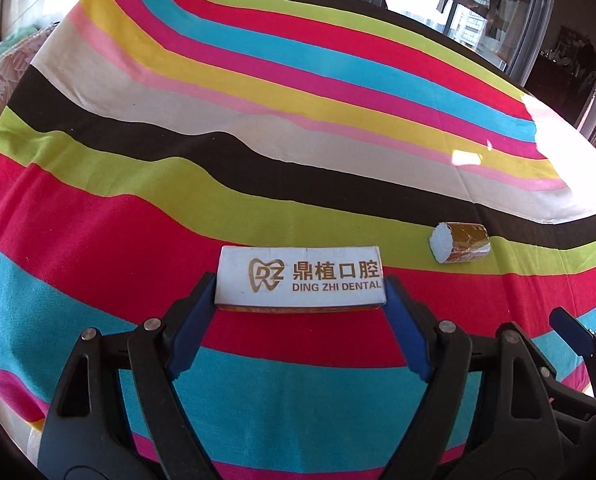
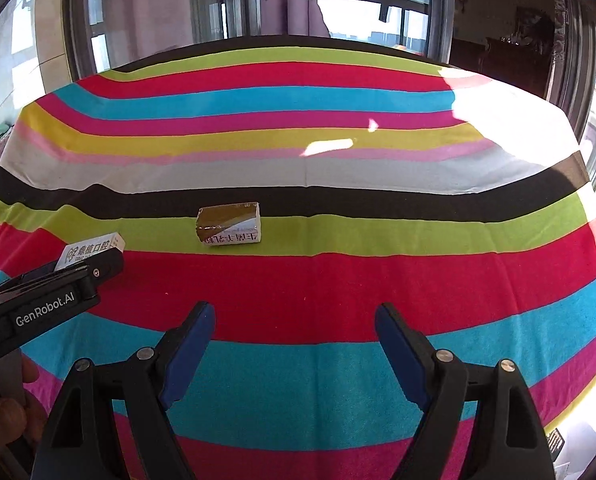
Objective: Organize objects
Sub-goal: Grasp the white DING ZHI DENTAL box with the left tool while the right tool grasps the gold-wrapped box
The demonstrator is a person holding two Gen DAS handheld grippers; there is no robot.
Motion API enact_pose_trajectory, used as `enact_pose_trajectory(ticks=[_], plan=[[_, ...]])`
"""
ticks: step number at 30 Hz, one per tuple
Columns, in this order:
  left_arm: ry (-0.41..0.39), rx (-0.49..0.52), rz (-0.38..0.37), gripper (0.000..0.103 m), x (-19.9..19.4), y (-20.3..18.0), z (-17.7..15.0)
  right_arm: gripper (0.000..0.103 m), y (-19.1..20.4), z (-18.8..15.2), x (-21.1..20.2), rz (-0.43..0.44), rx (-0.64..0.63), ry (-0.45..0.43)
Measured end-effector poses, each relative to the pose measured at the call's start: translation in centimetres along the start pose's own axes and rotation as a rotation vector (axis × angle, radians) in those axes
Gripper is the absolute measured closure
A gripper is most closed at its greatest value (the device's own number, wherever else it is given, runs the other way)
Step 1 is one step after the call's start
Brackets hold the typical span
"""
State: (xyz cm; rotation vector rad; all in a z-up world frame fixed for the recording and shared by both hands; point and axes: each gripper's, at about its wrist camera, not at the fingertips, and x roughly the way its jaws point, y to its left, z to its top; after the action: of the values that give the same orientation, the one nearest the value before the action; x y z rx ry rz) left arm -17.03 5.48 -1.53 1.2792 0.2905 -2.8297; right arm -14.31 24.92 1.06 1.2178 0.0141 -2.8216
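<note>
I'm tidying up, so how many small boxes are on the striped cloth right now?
2. A white cardboard box with gold dental lettering sits clamped between the left tongs. A brown-and-white box lies alone on the green stripe of the striped cloth. Others may lie outside the views.

The left claw [image 1: 300, 292] angles downward, its blue pads clamped on a box [image 1: 300, 276]. The right claw [image 2: 293, 320] also angles down, jaws spread and empty.

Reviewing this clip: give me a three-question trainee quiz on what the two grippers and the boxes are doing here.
1. True or false: the left gripper is clamped on the white dental box.
2. What is between the right gripper fingertips?
3. The brown-and-white box lies: A) on the striped cloth, B) in the right gripper, C) on the white box.

Key: 1 true; 2 nothing, its jaws stand open; 3 A.
</note>
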Motion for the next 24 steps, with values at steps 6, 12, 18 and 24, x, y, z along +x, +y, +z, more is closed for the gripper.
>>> enact_pose_trajectory(ticks=[6,12,18,24], plan=[[-0.019,-0.071,0.027,0.020,-0.2,2.0,0.1,0.020,1.8,1.9,1.8,0.064,-0.009,-0.030],[-0.012,-0.097,0.032,0.020,-0.2,2.5,-0.3,0.020,2.8,3.0,4.5,0.065,-0.029,0.018],[-0.020,-0.077,0.047,0.020,0.1,1.8,-0.7,0.020,3.2,4.0,5.8,0.059,-0.034,0.029],[-0.029,-0.057,0.059,0.020,-0.2,1.2,-1.0,0.033,2.9,4.4,6.9,0.087,-0.021,0.068]])
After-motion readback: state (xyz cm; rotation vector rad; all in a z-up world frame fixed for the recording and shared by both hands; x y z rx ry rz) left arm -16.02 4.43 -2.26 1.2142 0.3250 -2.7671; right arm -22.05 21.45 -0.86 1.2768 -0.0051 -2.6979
